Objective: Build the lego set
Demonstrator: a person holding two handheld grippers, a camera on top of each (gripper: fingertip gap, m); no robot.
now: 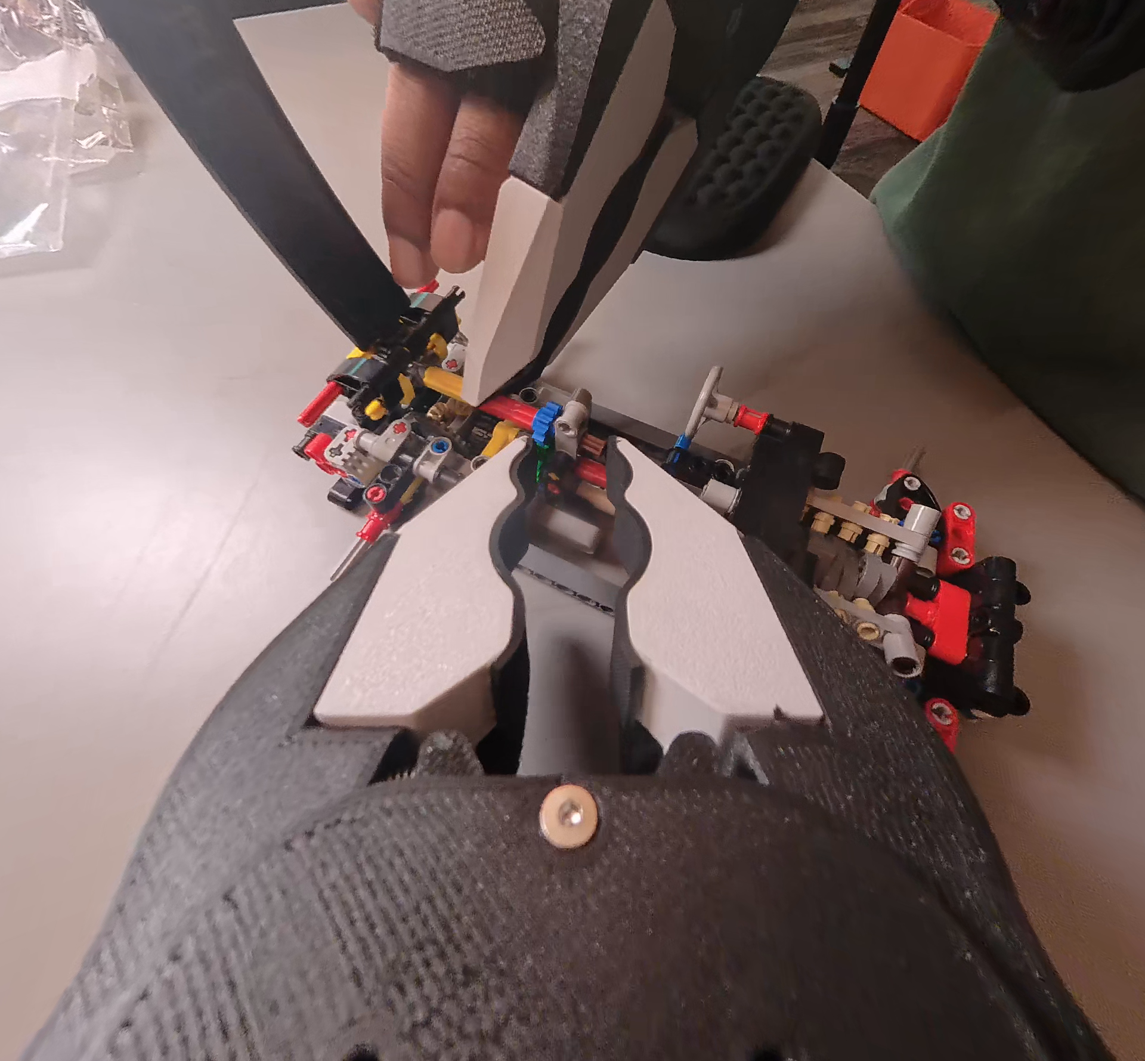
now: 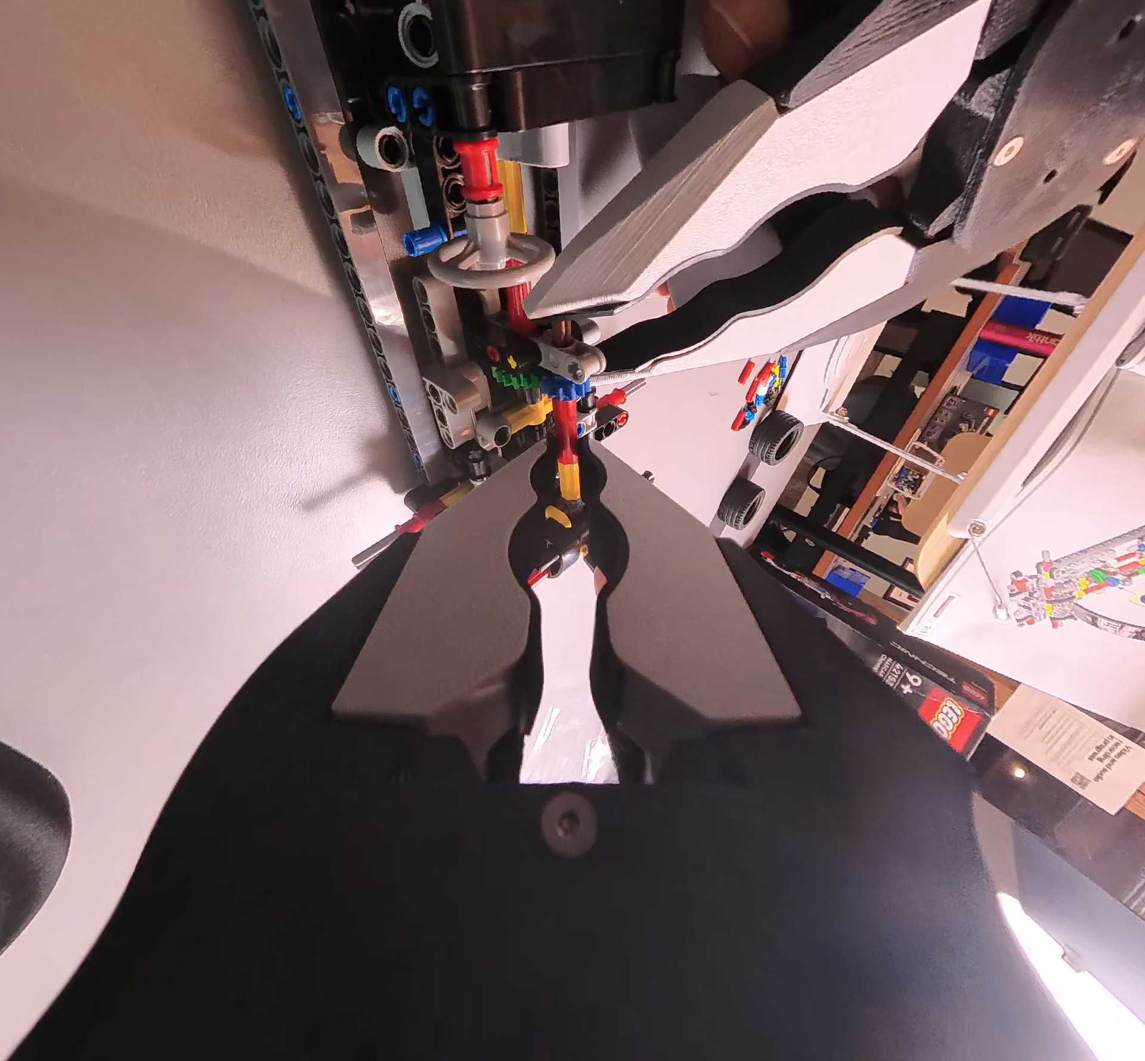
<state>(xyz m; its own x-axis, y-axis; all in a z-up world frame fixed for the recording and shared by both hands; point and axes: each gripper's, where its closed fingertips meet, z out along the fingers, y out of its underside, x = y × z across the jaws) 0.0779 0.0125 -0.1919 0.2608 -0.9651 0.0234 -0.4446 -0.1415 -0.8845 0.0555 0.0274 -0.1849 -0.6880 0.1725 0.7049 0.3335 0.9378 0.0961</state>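
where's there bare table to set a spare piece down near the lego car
Free: the pale tabletop between the clear plastic bags and the multicoloured lego chassis. Crowded: over the chassis, where the left gripper and right gripper meet; across it, loose small bricks and two black tyres.

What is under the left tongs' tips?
The lego chassis: a red axle, blue gear and grey connector show between the left tongs. Whatever lies beneath the pads is covered.
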